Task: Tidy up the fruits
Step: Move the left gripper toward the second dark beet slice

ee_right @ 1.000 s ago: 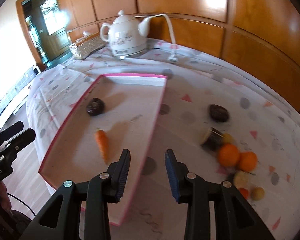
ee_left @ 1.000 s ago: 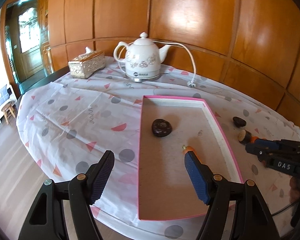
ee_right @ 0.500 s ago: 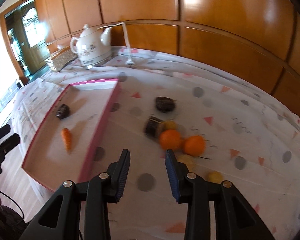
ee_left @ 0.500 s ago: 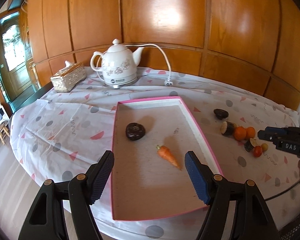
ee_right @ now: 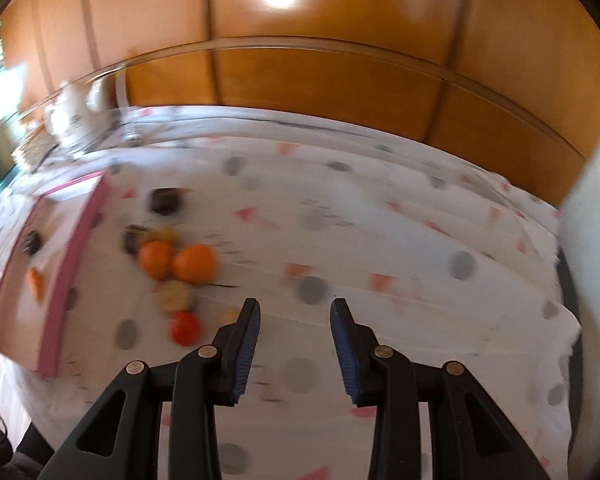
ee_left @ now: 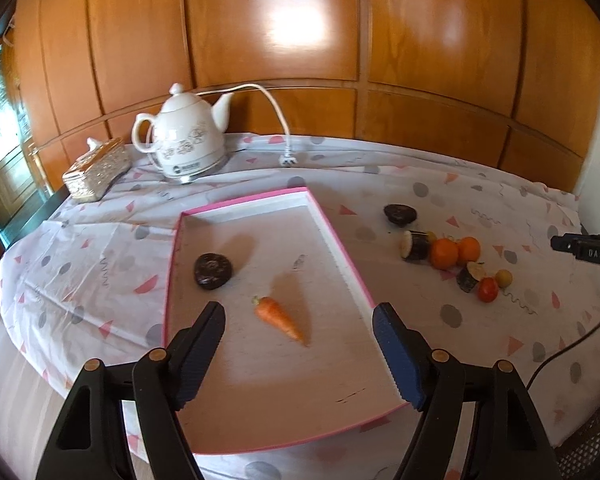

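**Both grippers empty, loose fruit pile ahead-left of the right one**

Left gripper (ee_left: 300, 328) hangs over the near end of the pink tray (ee_left: 342, 248), jaws well apart and just been widening, nothing between them. Carrot (ee_left: 278, 317) lies on the tray floor just ahead of its tips, dark round fruit (ee_left: 213, 271) further ahead and left, both already in the tray

Right gripper (ee_right: 294, 330) has jaws with a narrow gap, nothing in it, bare tablecloth (ee_right: 420, 240) below. View is motion-blurred. Pile sits ahead and to its left: two oranges (ee_right: 176, 261) touching, red fruit (ee_right: 185, 328) nearest its left fingertip, small yellow one beside that, dark pieces further off next to the tray wall

Handling, as a judgement:
- oranges: round, firm, light; will roll, so clamp across the widest part, pads either side
- red and yellow ones: small, likely smooth and slippery; gap needs centring well, gentle squeeze
- dark cut pieces (ee_left: 416, 245): flat ends, grip on the curved sides
- oranges touch each other, so taking one may nudge the other
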Available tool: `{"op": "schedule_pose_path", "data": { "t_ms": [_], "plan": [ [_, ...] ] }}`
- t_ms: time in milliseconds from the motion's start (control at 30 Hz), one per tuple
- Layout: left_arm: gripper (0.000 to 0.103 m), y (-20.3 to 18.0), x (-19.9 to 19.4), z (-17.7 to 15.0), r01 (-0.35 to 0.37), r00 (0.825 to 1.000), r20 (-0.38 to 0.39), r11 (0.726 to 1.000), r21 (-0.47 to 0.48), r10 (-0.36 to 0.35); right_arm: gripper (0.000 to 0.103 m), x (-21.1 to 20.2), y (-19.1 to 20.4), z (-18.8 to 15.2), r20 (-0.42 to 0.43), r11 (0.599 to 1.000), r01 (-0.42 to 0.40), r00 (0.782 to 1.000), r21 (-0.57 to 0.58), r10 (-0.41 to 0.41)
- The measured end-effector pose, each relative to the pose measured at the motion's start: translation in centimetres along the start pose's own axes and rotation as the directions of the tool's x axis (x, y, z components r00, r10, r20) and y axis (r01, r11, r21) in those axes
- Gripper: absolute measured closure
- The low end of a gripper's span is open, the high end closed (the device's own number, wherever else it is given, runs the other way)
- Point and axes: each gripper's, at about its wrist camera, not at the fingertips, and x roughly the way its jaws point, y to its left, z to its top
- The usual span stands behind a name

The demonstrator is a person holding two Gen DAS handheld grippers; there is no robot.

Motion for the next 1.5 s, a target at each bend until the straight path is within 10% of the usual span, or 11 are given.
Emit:
{"op": "schedule_pose_path", "data": {
  "t_ms": [400, 933, 1500],
  "plan": [
    [0.026, -2.8, 2.1, 1.4, 0.047, 0.998, -0.04, 0.998, 0.051, -0.045, 0.066, 1.0, -10.9, -1.4, -0.078, 0.933, 0.184, 0.983, 0.308, -0.168],
    [0.027, -6.0, 7.8, 4.5, 0.158, 0.975, -0.16, 0.988, 0.001, -0.155, 0.066, -0.4, -20.8, -4.8, -0.194, 0.662, 0.32, 0.946, 0.677, -0.259],
    [0.035, -8.7, 15.8, 10.1, 0.198, 0.949, -0.248, 0.98, 0.001, -0.192, 0.066, -0.6, -21.3, -5.1, -0.188, 0.635, 0.3, 0.952, 0.712, -0.24]
  ]
}}
